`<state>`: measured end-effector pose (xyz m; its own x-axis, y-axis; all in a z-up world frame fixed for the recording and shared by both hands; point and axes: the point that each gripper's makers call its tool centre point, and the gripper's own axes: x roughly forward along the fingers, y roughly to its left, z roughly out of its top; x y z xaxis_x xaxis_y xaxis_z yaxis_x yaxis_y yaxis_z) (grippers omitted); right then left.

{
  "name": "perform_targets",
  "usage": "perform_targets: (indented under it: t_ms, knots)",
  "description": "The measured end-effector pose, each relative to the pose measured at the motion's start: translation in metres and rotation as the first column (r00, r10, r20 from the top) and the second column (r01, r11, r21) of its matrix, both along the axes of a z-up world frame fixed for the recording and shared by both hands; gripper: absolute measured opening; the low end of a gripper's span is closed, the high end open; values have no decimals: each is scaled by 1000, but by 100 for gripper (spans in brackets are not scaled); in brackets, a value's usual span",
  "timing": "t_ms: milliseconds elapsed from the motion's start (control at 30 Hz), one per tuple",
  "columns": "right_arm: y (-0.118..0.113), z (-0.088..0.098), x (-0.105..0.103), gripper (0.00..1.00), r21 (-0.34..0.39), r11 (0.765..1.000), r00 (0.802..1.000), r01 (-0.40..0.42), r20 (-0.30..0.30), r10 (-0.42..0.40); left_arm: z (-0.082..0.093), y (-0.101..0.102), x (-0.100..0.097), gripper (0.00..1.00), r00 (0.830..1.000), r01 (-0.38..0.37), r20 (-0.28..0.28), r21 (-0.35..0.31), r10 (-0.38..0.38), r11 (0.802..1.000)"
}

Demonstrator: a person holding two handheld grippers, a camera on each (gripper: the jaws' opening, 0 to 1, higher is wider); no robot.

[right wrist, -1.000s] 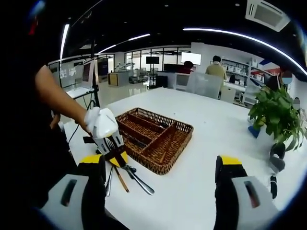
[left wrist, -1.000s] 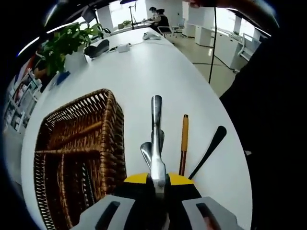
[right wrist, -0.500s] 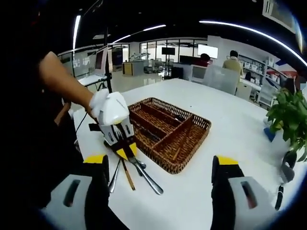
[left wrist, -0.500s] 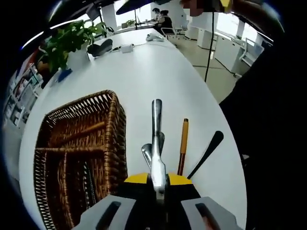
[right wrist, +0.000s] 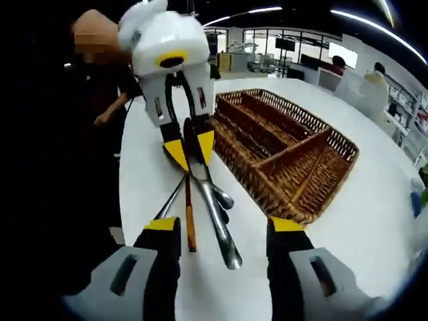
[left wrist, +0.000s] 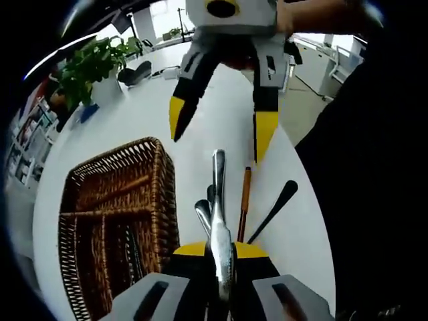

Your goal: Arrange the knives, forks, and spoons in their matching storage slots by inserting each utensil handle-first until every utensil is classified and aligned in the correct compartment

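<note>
Our left tool (right wrist: 188, 148) is clamped on a long shiny steel utensil (right wrist: 215, 215) beside the brown wicker divided tray (right wrist: 287, 157) on the white bench (right wrist: 374, 227); our right tool (right wrist: 221, 231) hangs spread apart above it.

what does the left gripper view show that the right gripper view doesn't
Left gripper view: a potted plant at the table's far end, and the right gripper coming in from the top, jaws open above the utensils.

Right gripper view: the left gripper seen from the front, with its white body, and people at desks in the office behind.

Both: the wicker basket, the silver utensil clamped in the left gripper, the wood-handled utensil and the black-handled utensil on the white table.
</note>
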<state>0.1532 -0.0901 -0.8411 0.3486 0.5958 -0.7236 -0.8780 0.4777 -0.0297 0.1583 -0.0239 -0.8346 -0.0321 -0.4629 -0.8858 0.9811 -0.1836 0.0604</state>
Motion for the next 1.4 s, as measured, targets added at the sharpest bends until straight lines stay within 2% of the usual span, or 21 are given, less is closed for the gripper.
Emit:
perform_targets:
  t_ms: [33, 133, 300, 433, 500, 567, 600, 633, 667, 733, 867, 1033, 1133, 1167, 1200, 1233, 1267, 1333, 1400]
  knots:
    - [2, -4, -1, 45, -18, 1000, 1000, -15, 0, 15, 1, 0, 0, 11, 1000, -5, -2, -1, 5, 1000]
    - [8, -12, 1, 38, -82, 994, 995, -74, 56, 79, 3, 0, -1, 11, 1000, -13, -8, -2, 13, 1000]
    - [11, -18, 0, 26, -102, 991, 992, -86, 81, 94, 7, -2, -1, 11, 1000, -16, 0, -10, 16, 1000]
    - [14, -21, 2, 19, -152, 981, 982, -121, 125, 140, 9, -3, -4, 11, 1000, -25, -19, -18, 25, 1000]
    - [16, -26, 3, 18, -159, 978, 979, -134, 129, 156, 7, -3, -6, 11, 998, -38, -51, -9, 38, 999]
    - [14, -30, 3, 10, -188, 971, 975, -149, 135, 176, 7, -4, -7, 11, 998, -37, -54, -11, 37, 999]
    - [19, -27, 3, 9, -169, 972, 970, -166, 151, 192, 7, -5, -7, 11, 998, -38, -53, -12, 37, 999]
    - [18, -25, 4, 9, -168, 974, 971, -150, 161, 178, 7, -4, -6, 11, 998, -39, -48, -8, 39, 999]
    - [16, -25, 5, 8, -195, 967, 963, -164, 182, 200, 7, -4, -5, 11, 998, -38, -46, -10, 38, 999]
    - [16, -23, 4, 8, -196, 968, 962, -158, 190, 196, 7, -5, -5, 11, 998, -44, -52, -16, 43, 999]
    - [13, -21, 3, 7, -185, 972, 963, -148, 195, 184, 8, -6, -6, 11, 997, -42, -62, -25, 40, 999]
    - [10, -16, 1, 5, -172, 975, 969, -144, 173, 174, 6, -8, -6, 11, 998, -30, -59, -31, 28, 999]
    - [10, -11, 1, 4, -171, 976, 971, -138, 170, 167, 7, -9, -2, 11, 999, -19, -35, -31, 17, 999]
    - [11, -9, 0, 0, -159, 978, 974, -137, 160, 162, 8, -8, -1, 1, 999, -16, -30, -34, 15, 999]
    - [22, -6, -4, 0, -134, 968, 960, -211, 161, 231, 11, -6, 16, 0, 998, -46, 30, -38, 47, 998]
    - [12, -9, -2, 0, -177, 973, 976, -149, 131, 173, 9, -6, 8, 0, 999, -26, -43, -34, 24, 999]
    - [14, -6, -3, 0, -155, 975, 974, -159, 134, 180, 9, -6, 5, 0, 997, -27, -74, -36, 24, 999]
    - [14, -7, 1, 0, -165, 973, 973, -161, 141, 185, 5, -4, 7, 0, 1000, 13, -13, -22, -13, 1000]
    - [14, -8, 3, 0, -169, 973, 972, -159, 145, 184, 5, -5, 3, 0, 1000, 9, -27, -23, -10, 1000]
